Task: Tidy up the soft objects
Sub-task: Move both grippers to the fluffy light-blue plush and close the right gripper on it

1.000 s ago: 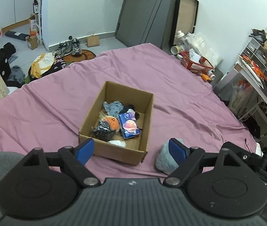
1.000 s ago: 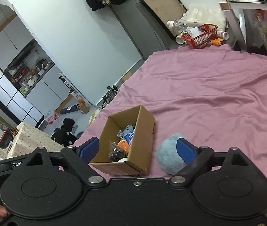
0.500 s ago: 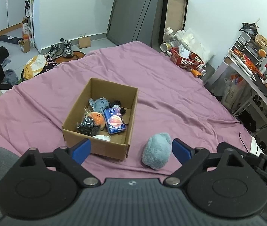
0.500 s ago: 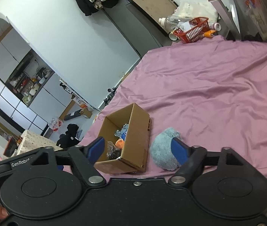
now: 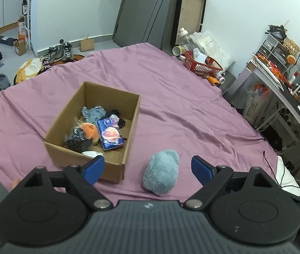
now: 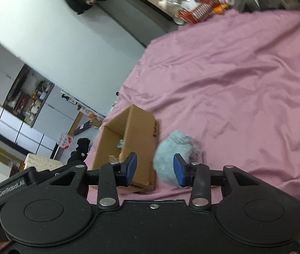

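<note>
- Lying on the mauve bedsheet [image 5: 192, 110], the fluffy grey-blue plush ball [image 5: 161, 172] sits just beside the right-hand long side of the open brown cardboard box [image 5: 128, 146], near the sheet's close edge; it is not yet in the box.
- Narrowing fast, the right gripper [image 6: 155, 170] differs most from a second ago: its blue pads then stood wide, and now its jaws are closing to a slim gap. In the right wrist view the right pad overlaps the plush ball and the left pad overlaps the box wall, so the ball looks off-centre, not squarely between them; I cannot tell whether any pad touches the fur.
- That view has also tilted and blurred since half a second ago, and the ball and box [image 6: 128, 139] fill more of it, which reads as the gripper dropping toward them.
- The left gripper [image 5: 147, 168] keeps its jaws wide and holds nothing; the ball has drifted from its right pad toward the middle of its gap.
- Inside the box lie a blue packet [image 5: 110, 134], an orange soft toy [image 5: 89, 130], a dark mesh bundle [image 5: 77, 141] and a grey fuzzy piece [image 5: 92, 113], unmoved.
- My judgement: the pick-up of the last loose soft object is beginning, and a closure this narrow and off-centre may only pinch fur or nudge the ball away.
</note>
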Tool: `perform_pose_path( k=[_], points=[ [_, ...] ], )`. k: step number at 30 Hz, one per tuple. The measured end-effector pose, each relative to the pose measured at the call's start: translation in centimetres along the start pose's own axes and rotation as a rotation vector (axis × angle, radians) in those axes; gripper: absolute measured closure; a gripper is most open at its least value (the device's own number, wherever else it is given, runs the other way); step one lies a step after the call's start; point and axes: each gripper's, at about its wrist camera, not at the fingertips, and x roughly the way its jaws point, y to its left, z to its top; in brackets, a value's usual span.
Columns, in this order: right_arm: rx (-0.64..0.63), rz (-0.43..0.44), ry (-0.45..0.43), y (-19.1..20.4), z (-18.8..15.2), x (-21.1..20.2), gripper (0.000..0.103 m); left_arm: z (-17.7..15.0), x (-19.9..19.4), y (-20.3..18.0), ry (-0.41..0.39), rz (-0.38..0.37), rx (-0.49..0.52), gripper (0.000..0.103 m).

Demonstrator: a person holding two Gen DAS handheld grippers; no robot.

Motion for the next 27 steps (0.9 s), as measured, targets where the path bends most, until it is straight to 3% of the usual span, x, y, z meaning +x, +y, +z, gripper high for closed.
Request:
perform_pose_path(
  k=[4,9,12,15,27],
  points=[
    [0.046,0.021,0.023,-1.5,-0.2,1.3,0.069,-0.4,1.6,-0.9,0.017,-0.006,0.026,0.028],
    [0.079,0.039,0.032,-3.3,-0.1,2.4,0.074,-0.7,3.8,-1.3,0.055,-0.026,0.007,0.063],
    [0.118,0.047,0.043,-4.6,-0.1,2.9,0.076,-0.9,5.1,-1.6,0.074,-0.025,0.010,0.076],
    [0.136,0.061,0.039,-5.2,0.0,3.1,0.076,-1.1,6.5,-2.1,0.089,-0.019,0.018,0.080],
    [0.177,0.072,0.065,-7.0,0.3,4.3,0.076,-1.7,11.9,-3.3,0.115,0.048,0.031,0.080]
  ],
)
